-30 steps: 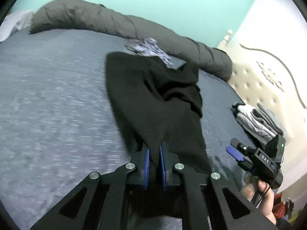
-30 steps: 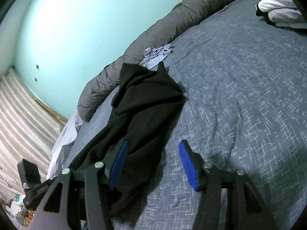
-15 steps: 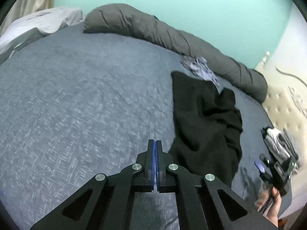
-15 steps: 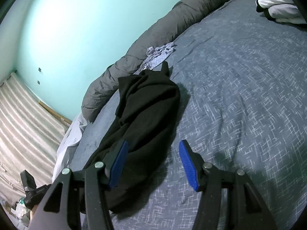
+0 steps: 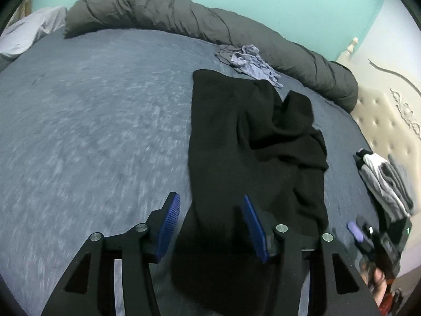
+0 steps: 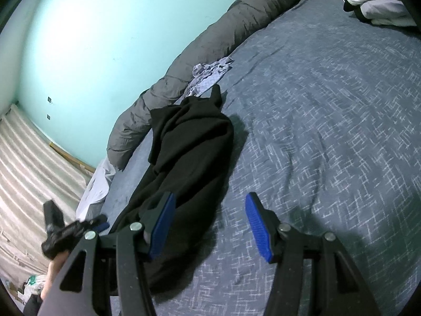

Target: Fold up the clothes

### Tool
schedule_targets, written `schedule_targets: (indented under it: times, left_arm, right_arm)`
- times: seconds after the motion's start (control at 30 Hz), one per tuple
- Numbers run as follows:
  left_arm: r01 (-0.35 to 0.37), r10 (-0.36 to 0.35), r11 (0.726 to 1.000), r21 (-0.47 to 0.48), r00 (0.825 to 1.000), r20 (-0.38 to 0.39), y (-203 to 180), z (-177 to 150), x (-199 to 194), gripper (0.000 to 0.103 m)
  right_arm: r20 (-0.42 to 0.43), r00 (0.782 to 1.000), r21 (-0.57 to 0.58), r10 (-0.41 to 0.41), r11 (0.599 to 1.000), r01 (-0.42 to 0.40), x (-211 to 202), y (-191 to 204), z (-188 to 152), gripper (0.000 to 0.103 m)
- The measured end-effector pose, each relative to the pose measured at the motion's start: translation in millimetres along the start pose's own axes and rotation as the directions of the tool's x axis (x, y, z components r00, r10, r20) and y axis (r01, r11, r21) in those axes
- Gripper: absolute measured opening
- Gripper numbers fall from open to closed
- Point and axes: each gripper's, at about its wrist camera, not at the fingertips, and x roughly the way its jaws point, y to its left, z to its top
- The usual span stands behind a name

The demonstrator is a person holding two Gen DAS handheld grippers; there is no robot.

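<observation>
A long black garment (image 5: 250, 144) lies crumpled lengthwise on the blue-grey bed cover (image 5: 92, 131). My left gripper (image 5: 210, 226) hovers over its near end, jaws opening; the cloth sits between the blue pads (image 5: 171, 223), which do not press on it. In the right wrist view the same garment (image 6: 189, 152) runs away from me. My right gripper (image 6: 210, 223) is open at its right edge, with the left pad (image 6: 163, 223) over the cloth and the other above bare cover. Each gripper shows at the edge of the other's view: the right gripper (image 5: 368, 237) and the left gripper (image 6: 71, 231).
A rolled grey duvet (image 5: 184, 13) lines the far side of the bed, with a crumpled pale blue cloth (image 5: 247, 60) beside it. A stack of folded grey and white clothes (image 5: 381, 179) sits near the tufted headboard (image 5: 389, 121). A white sheet (image 5: 29, 31) lies far left.
My left gripper let go of the garment's end, swung left while shut and empty, then came back over the garment with its jaws apart. The right gripper stayed put.
</observation>
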Motion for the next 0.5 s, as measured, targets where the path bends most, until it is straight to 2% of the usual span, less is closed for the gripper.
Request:
schedule_targets:
  times: [0.13,0.3,0.43,0.5]
  left_arm:
    - [0.006,-0.006,1.0,0.001,1.0,-0.024,-2,33,34,0.054]
    - [0.004,-0.004,1.0,0.007,0.996,-0.091,4,74,85,0.055]
    - [-0.003,0.0,1.0,-0.023,0.99,-0.138,19,97,120,0.055]
    - [-0.014,0.008,0.999,-0.039,0.988,-0.156,27,107,135,0.06]
  right_arm:
    - [-0.002,1.0,0.019,-0.012,1.0,0.012,0,-10,4,0.056]
    - [-0.009,1.0,0.026,-0.027,0.999,0.027,4,-19,7,0.056]
    - [-0.023,0.999,0.025,-0.036,0.999,0.037,8,-24,6,0.056]
    - [-0.031,0.999,0.025,-0.039,0.999,0.04,10,-26,5,0.056]
